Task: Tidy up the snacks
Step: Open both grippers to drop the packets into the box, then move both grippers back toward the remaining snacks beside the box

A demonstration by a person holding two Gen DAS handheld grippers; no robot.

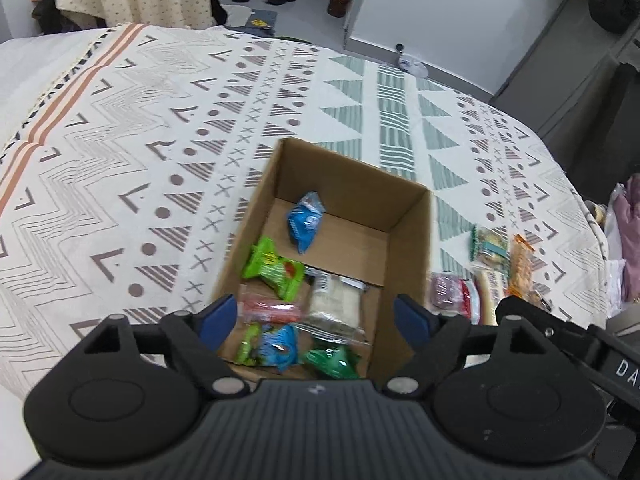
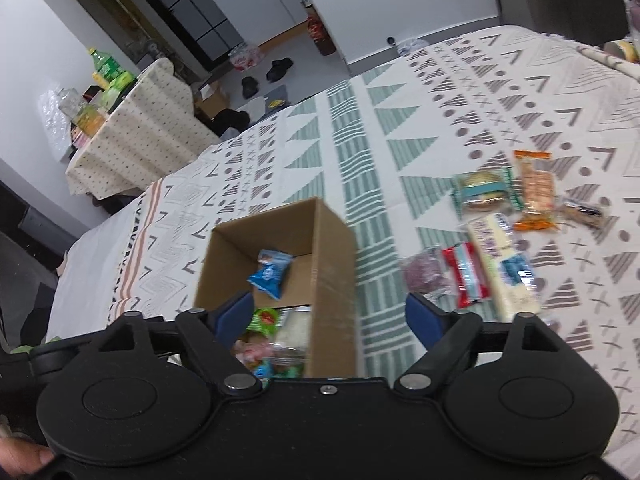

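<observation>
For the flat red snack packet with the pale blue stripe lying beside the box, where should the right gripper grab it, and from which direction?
Probably across its narrow width near the middle, coming straight down from above. The red packet with the pale blue stripe lies flat on the patterned cloth, wedged between the dark purple packet and the long cream packet, so side approaches look blocked. The right gripper is open and empty.

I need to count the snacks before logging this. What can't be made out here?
- Near end of the cardboard box: hidden by the right gripper in the right wrist view.
- Loose snacks on the tablecloth: partly cut off behind the left gripper in the left wrist view.
- Wrapper print: blurred in both views.
</observation>
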